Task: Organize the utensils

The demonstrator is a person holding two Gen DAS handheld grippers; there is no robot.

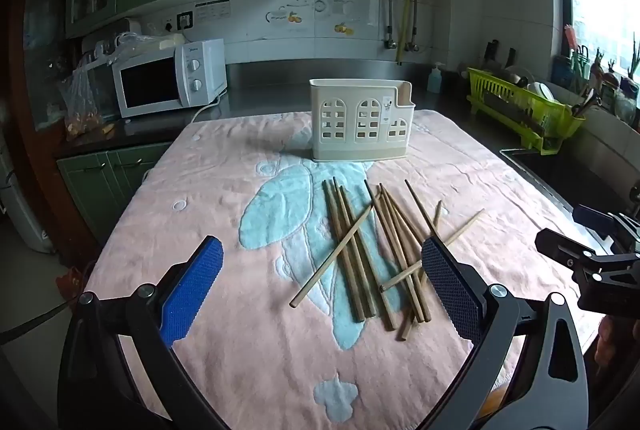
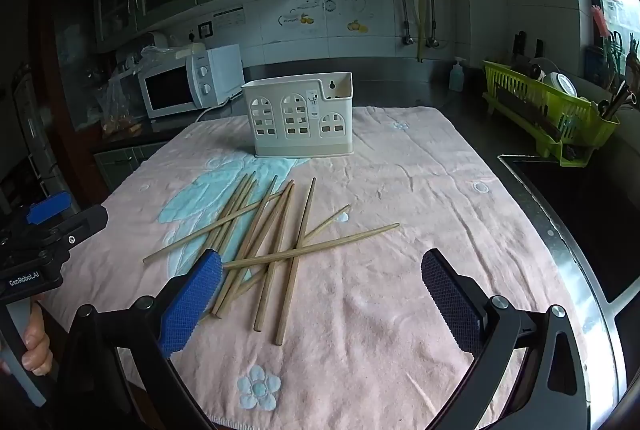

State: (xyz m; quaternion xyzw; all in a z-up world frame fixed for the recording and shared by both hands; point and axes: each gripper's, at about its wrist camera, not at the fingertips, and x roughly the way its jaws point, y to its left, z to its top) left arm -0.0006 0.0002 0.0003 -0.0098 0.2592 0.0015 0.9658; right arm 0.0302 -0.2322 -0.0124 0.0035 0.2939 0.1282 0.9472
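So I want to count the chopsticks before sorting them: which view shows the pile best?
The right wrist view: the chopsticks lie fanned out there, and only the left finger's tip covers a few near ends. In the left wrist view the chopsticks bunch closer together, and the right finger hides several of their near ends.

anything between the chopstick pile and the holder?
Nothing. Between the chopsticks and the utensil holder there is only bare pink towel, in both wrist views. Both tools, left and right, are open and short of the pile.
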